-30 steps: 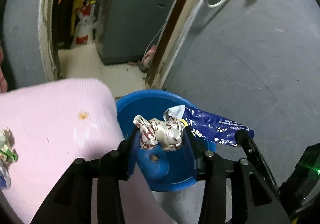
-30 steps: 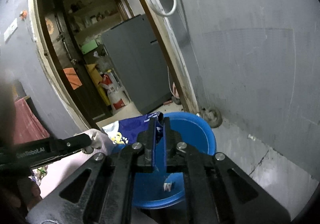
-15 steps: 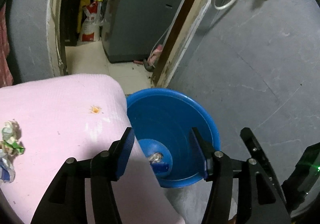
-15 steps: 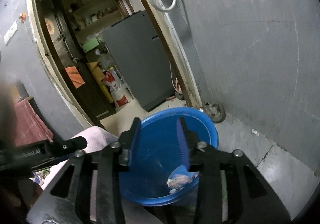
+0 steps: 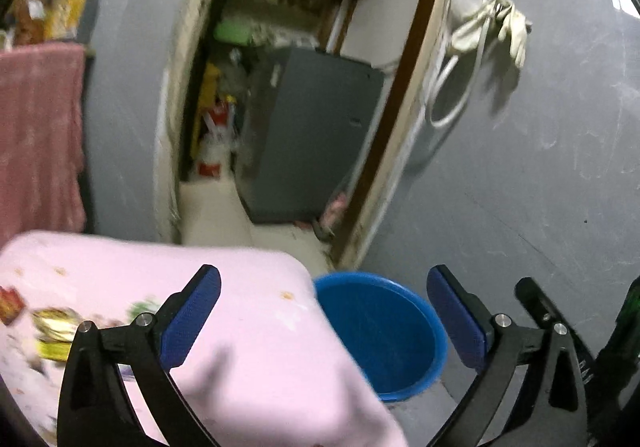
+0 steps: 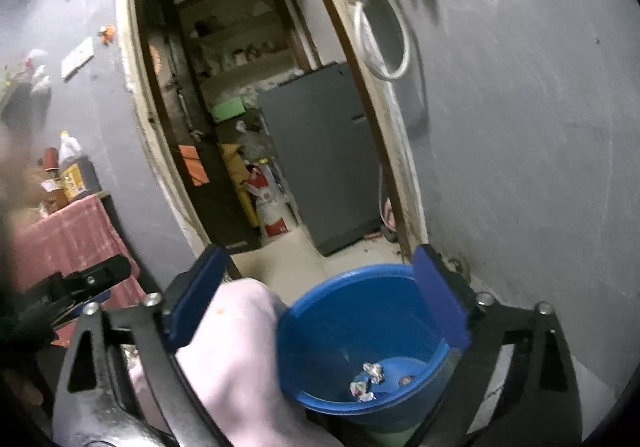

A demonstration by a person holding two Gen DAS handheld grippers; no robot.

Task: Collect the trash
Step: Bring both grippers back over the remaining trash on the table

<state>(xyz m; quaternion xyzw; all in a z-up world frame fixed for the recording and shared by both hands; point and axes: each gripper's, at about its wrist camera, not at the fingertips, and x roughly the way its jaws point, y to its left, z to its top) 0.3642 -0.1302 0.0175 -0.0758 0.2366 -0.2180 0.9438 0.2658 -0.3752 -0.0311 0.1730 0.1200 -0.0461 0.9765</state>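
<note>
Grey walls and an open doorway frame the scene. Crumpled wrappers (image 6: 366, 383) now lie in the bottom of the blue bucket (image 5: 434, 331), dropped within the last second. Left hand-held gripper (image 5: 323, 321) and right hand-held gripper (image 6: 316, 301) both stand spread wide and empty, lifted back from the rim. More trash (image 5: 52, 331) remains on the pink-covered bench (image 5: 256, 359) just beside the bucket; judged next: reach for it.
</note>
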